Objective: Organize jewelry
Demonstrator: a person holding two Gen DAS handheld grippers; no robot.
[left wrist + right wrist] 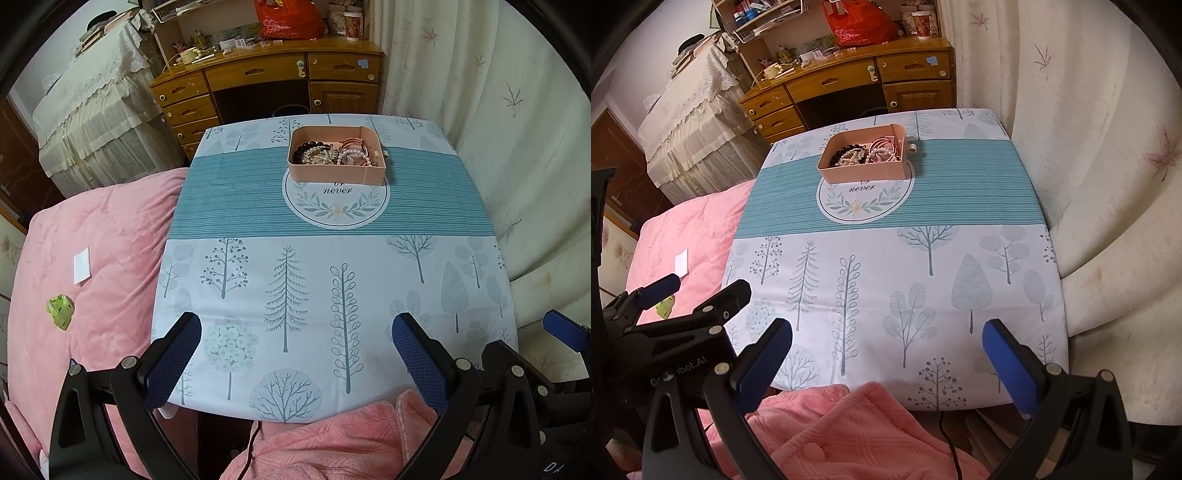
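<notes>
Left wrist view: left gripper hovering over table's near edge, jaws spread apart, gripping nothing. Pink tray sitting toward far edge, jewelry piled inside.

Right wrist view: right gripper hanging above near edge, jaws apart. Tray lying near far edge.

A shallow rectangular pink plastic tray is sitting upright toward twelve o'clock on the table, holding a tangled heap of dark-beaded, pearl and rose-gold bracelets piled inside it.
</notes>
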